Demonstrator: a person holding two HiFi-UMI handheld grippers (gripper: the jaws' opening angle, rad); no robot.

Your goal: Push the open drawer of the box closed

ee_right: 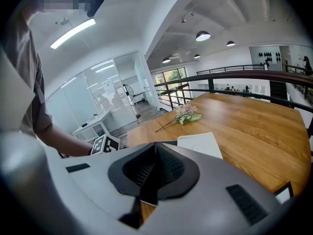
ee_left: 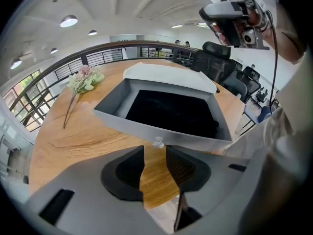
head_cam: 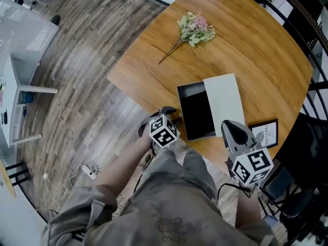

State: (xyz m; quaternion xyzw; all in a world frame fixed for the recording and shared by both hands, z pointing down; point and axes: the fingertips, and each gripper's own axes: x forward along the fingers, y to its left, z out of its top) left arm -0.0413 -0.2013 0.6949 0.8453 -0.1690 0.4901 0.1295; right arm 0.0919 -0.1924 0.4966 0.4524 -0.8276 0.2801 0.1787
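Note:
A white box (head_cam: 225,99) lies on the round wooden table (head_cam: 154,70), with its grey drawer (head_cam: 196,113) pulled out toward me and its dark inside showing. My left gripper (head_cam: 166,113) sits at the table's near edge, just left of the drawer's front. In the left gripper view its jaws (ee_left: 155,151) stand slightly open and empty, right in front of the drawer front (ee_left: 146,126) and its small clear knob (ee_left: 157,142). My right gripper (head_cam: 230,126) hovers above the box's near right corner, shut and empty (ee_right: 155,148); the box (ee_right: 200,143) shows beyond it.
A small bunch of flowers (head_cam: 195,29) lies at the table's far side. A framed picture (head_cam: 266,132) lies flat right of the box, near the edge. Dark office chairs (head_cam: 307,147) stand to the right, and railings ring the table's far side.

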